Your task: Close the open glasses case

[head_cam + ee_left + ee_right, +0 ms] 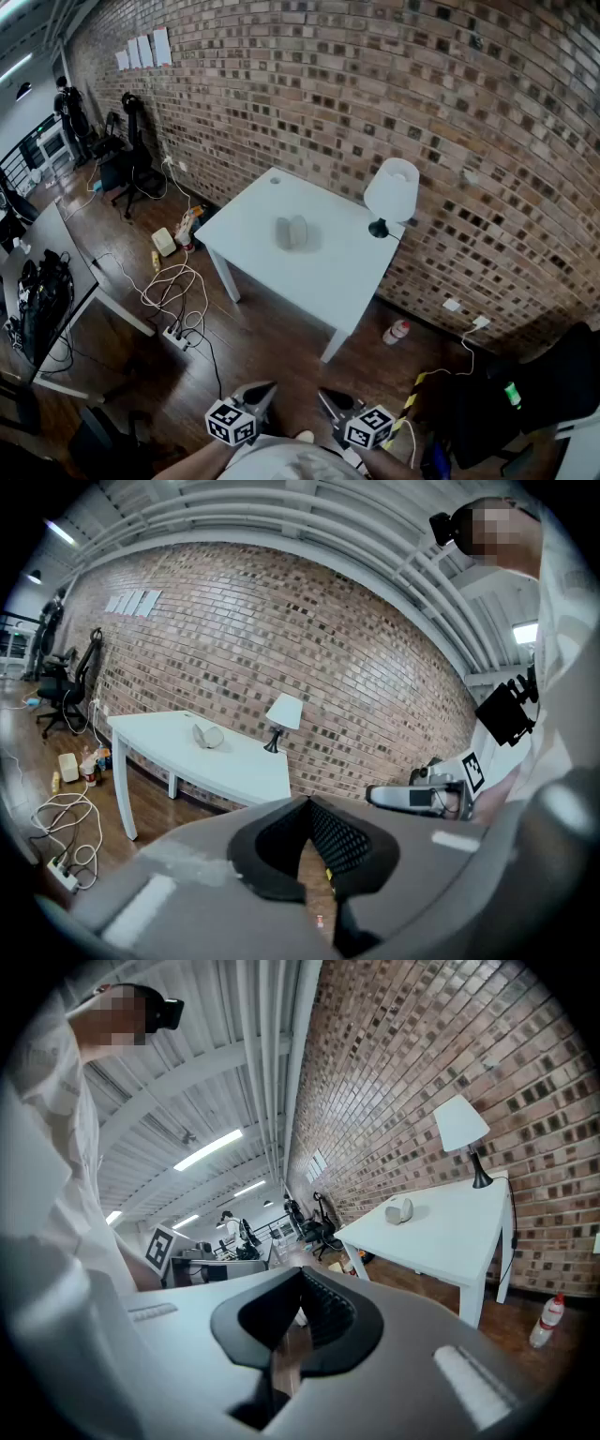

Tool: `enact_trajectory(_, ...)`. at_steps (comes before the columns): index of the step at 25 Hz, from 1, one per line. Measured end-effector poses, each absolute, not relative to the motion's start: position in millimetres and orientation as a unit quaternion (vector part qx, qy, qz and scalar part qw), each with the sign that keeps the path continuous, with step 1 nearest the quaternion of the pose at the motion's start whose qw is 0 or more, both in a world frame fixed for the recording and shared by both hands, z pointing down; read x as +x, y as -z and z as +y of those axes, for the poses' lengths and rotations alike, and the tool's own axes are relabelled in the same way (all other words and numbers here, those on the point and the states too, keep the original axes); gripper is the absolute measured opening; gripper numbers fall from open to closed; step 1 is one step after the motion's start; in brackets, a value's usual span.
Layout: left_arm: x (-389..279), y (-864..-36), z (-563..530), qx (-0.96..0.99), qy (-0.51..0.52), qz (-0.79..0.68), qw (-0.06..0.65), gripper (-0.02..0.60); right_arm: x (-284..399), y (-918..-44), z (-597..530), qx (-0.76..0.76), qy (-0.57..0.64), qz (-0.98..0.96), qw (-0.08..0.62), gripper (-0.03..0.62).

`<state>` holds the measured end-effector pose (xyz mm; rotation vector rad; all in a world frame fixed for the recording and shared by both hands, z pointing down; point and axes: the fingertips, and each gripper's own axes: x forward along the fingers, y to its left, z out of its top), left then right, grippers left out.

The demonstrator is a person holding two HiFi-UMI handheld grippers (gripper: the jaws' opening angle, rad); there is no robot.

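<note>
The open glasses case [292,232], pale grey, lies in the middle of the white table [328,277] against the brick wall. It also shows far off as the small case [207,735] in the left gripper view and as the case [400,1209] in the right gripper view. Both grippers hang low in the head view, well short of the table and over the wooden floor. My left gripper [265,389] [307,801] has its jaws together with nothing in them. My right gripper [324,396] [302,1271] is shut and holds nothing.
A white lamp [391,192] stands at the table's right end by the wall. Cables and a power strip [173,300] lie on the floor left of the table. A bottle [397,331] stands by the table leg. A desk [56,281] stands at left, a black chair [553,384] at right.
</note>
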<state>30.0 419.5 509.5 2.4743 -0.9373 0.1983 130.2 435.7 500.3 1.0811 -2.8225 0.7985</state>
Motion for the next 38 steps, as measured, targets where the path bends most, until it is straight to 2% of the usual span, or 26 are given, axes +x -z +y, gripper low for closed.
enact_trajectory(12,-4.0,-511.9,299.4,0.911,-0.069,-0.339,0.223,0.003,126.2,-487.1,322.6,0.431,-0.229,-0.872,0.039,0.008)
enact_trajectory(20,-35.5,-494.9,228.2,0.925,-0.052,-0.305,0.219,0.003,90.0,-483.2,258.7,0.460,-0.224,-0.858,0.048,0.008)
enact_trajectory(28,-84.5,-495.9,190.7,0.919,-0.042,-0.319,0.229,0.003,52.8,-486.3,216.6,0.460,-0.223,-0.857,0.063,0.008)
enact_trajectory(38,-112.2,-510.3,158.0,0.908,-0.043,-0.344,0.235,0.003,27.2,-514.7,169.6,0.439,-0.240,-0.863,0.077,0.008)
